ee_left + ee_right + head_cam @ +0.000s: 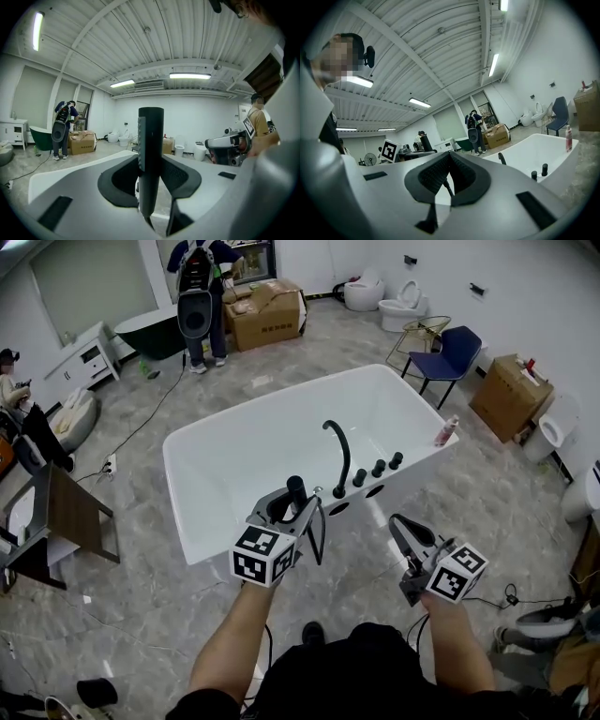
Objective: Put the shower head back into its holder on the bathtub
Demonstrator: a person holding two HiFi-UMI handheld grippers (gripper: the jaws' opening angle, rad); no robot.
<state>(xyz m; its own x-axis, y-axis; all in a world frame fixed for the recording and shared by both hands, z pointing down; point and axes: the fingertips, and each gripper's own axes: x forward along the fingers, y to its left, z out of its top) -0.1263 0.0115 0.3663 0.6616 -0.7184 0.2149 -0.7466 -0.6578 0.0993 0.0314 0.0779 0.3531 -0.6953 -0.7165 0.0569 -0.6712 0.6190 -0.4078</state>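
A white bathtub [225, 460] stands ahead, with a black curved faucet [338, 452] and black knobs [378, 468] on its near rim. Dark oval openings [339, 508] show just below that rim; which of them is the holder I cannot tell. My left gripper [292, 509] is shut on the black shower head handle [296, 490], which stands upright between its pads [174, 176], and the hose [321, 532] hangs down from it. The left gripper is just short of the rim. My right gripper [397, 523] hovers beside it, lower right of the knobs. It is shut [449, 157] with nothing held.
A red-and-white bottle [446, 430] stands on the tub's right corner. Behind are a blue chair [452, 352], cardboard boxes [268, 315], toilets [404, 304] and a standing person [198, 298]. A dark table [70, 512] is at the left. Cables lie on the floor.
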